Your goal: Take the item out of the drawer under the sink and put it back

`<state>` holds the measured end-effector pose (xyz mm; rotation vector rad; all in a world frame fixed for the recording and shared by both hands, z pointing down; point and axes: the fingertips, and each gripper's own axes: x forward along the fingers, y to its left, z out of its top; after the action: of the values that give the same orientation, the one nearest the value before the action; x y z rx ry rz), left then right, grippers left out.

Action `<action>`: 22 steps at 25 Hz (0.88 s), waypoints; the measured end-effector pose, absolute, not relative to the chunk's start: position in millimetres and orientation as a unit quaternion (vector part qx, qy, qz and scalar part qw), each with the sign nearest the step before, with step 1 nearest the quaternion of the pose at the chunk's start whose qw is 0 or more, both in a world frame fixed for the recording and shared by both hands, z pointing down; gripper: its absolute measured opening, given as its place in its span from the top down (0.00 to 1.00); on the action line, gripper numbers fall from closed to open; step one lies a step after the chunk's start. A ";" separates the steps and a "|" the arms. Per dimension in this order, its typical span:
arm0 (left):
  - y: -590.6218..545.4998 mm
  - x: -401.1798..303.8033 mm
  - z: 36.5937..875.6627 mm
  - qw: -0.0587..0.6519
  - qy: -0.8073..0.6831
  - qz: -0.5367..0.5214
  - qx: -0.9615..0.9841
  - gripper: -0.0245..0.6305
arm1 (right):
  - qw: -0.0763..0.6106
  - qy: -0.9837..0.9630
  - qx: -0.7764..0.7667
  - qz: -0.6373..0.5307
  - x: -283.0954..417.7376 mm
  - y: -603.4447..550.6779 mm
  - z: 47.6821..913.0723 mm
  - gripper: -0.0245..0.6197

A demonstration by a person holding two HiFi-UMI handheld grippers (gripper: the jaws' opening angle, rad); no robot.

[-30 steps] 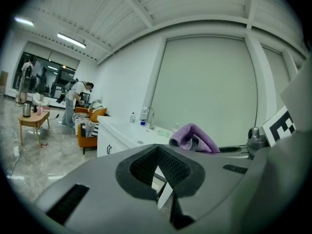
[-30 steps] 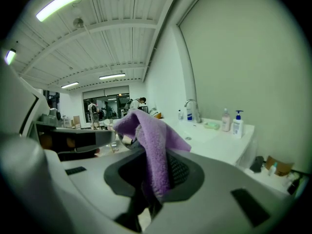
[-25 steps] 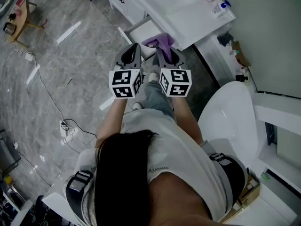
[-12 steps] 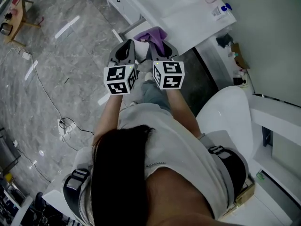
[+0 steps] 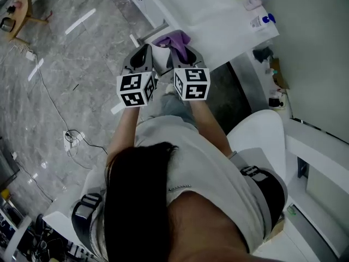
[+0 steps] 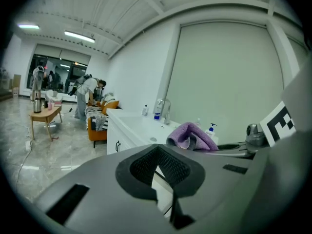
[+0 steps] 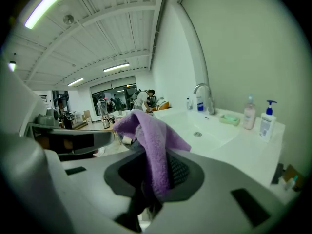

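A purple cloth [image 5: 174,39] hangs from my right gripper [image 5: 180,51], which is shut on it just in front of the white vanity [image 5: 207,15]. In the right gripper view the cloth [image 7: 152,138] drapes over the pinched jaws [image 7: 155,167]. My left gripper [image 5: 143,54] is held beside it on the left, a little apart, shut with nothing in it; its tips [image 6: 157,150] meet in the left gripper view, where the cloth [image 6: 187,133] shows to the right. The open white drawer [image 5: 160,54] under the sink shows between and below both grippers.
The sink top carries a faucet [image 7: 204,95], soap bottles [image 7: 267,118] and a green soap dish [image 7: 229,120]. A white toilet [image 5: 262,141] stands to my right. A cable [image 5: 71,140] lies on the grey marble floor, with a small wooden table [image 5: 22,7] at the far left.
Both grippers have moved together toward the vanity, the right one still holding the purple cloth. The grip on the cloth has not changed.
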<state>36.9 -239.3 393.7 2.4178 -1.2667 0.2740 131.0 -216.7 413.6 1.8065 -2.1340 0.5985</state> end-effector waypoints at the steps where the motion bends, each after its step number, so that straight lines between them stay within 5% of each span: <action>1: -242.9 38.2 394.0 0.197 -0.455 0.099 0.863 0.96 | 0.140 -0.741 0.622 0.209 130.9 -221.0 414.9 0.83; 22: -298.3 51.5 433.0 0.228 -0.519 0.124 0.814 0.96 | 0.160 -0.773 0.559 0.254 136.6 -288.6 449.6 0.83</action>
<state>51.5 -298.3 433.0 2.2426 -1.4296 0.3409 136.6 -288.6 449.6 1.5961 -2.2093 0.7256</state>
